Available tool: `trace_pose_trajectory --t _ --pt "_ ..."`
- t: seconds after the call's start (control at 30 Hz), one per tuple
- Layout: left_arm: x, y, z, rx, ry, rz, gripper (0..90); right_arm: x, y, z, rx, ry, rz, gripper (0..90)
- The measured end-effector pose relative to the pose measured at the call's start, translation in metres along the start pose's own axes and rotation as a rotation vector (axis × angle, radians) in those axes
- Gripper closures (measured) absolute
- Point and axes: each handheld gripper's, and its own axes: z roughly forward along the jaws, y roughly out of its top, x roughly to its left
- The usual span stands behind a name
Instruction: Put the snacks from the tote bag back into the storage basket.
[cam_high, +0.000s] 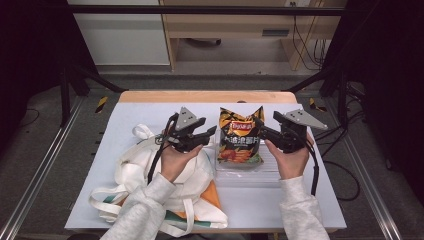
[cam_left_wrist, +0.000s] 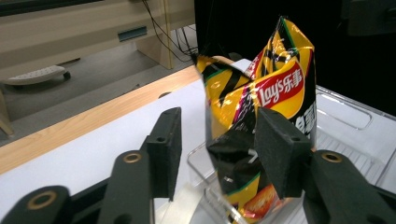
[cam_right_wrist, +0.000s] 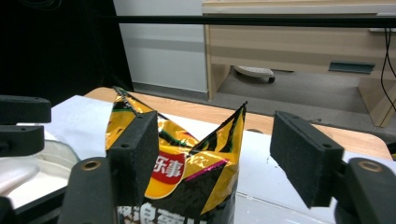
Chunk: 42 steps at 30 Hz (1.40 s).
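Chips are sitting upright in the clear tray (cam_high: 272, 172) now, so the placing looks done. I'm holding my left gripper (cam_high: 212, 133) spread beside the chip bag (cam_high: 240, 137), pads off the foil. My right gripper (cam_high: 263, 131) is standing wide too, pinching nothing. The tray is holding just that one bag on the worktop (cam_high: 300, 210). What's remaining, I'd guess, is the cloth tote (cam_high: 150, 185) lying flat by my left arm.
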Motion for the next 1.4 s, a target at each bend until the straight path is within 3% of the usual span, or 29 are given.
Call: trace_pose_trajectory --t 0.63,0.8,1.4 --pt "0.034 -0.044 -0.057 0.016 0.042 0.005 37.0 0.007 -0.02 -0.02 0.028 0.034 -0.044 22.1" --pt "0.039 -0.056 -0.067 0.03 0.053 0.001 35.7 0.008 -0.03 -0.027 0.052 0.04 -0.06 20.6" --pt "0.06 -0.096 -0.099 0.055 0.104 -0.044 34.8 -0.004 -0.067 -0.036 0.11 0.029 -0.045 19.3"
